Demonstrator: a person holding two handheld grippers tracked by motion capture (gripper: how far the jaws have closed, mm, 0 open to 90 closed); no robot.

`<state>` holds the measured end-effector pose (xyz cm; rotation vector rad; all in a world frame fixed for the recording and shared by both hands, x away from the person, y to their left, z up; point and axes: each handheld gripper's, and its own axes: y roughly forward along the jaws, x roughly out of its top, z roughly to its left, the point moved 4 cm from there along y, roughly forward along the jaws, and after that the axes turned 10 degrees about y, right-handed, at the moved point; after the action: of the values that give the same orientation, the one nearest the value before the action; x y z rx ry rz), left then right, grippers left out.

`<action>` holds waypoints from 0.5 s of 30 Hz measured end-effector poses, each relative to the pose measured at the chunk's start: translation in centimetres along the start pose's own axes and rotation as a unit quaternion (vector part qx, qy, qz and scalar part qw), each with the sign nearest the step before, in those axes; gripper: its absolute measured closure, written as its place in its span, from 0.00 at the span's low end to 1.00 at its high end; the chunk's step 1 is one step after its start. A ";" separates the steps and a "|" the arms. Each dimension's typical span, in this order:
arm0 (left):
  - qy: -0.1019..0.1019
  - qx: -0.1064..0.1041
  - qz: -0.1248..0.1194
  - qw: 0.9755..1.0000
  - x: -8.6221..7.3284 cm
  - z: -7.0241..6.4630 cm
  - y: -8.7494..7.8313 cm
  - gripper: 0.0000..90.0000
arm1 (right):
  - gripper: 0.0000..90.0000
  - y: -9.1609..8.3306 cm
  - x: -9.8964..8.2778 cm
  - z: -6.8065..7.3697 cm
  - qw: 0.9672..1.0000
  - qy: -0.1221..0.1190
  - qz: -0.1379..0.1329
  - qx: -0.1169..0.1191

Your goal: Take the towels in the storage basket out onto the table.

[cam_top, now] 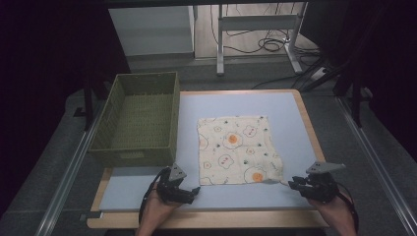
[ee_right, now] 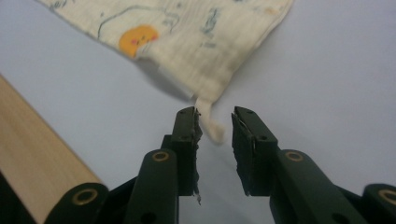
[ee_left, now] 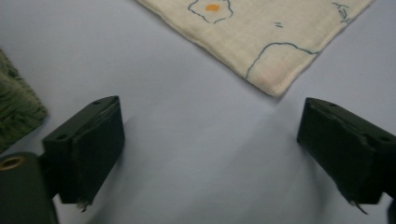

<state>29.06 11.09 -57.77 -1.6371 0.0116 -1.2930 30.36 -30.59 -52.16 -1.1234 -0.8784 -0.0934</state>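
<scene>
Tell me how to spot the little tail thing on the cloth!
Find the blue table, then the cream cloth with egg pictures. At its near right corner, a small loop tab pokes out between the right gripper's open jaws; other visible corners lack one.

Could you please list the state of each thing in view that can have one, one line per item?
Cloth: spread flat on the table, its near right corner slightly lifted and rumpled.
Corner tab: sticking out between the right gripper's fingers, not clamped.
Basket: upright, empty.
Left gripper: wide open, just short of the cloth's near left corner.
Right gripper: partly open around the tab.
</scene>
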 end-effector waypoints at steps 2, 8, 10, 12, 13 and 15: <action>-0.005 -0.008 -0.004 1.000 0.2 0.1 -0.1 0.14 | 0.75 0.0 0.6 -0.1 1.000 0.000 -0.006 0.000; -0.004 0.000 -0.013 1.000 2.1 0.5 0.0 0.20 | 0.71 0.7 2.6 -0.5 1.000 0.007 -0.022 0.011; -0.002 0.003 -0.014 1.000 2.9 0.7 0.2 0.22 | 0.71 1.1 3.2 -0.7 1.000 0.010 -0.025 0.015; 0.004 0.004 -0.014 1.000 3.9 0.9 0.6 0.24 | 0.71 1.7 3.8 -1.0 1.000 0.013 -0.024 0.014; 0.006 0.004 -0.016 1.000 4.4 1.1 0.9 0.24 | 0.70 2.0 4.1 -1.1 1.000 0.013 -0.025 0.014; 0.009 0.005 -0.017 1.000 5.5 1.4 1.5 0.25 | 0.70 2.7 4.7 -1.4 0.999 0.015 -0.025 0.013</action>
<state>33.21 8.25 -54.74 -1.6242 -0.0112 -1.3315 35.61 -28.77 -51.27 -1.0738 -0.8790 -0.1390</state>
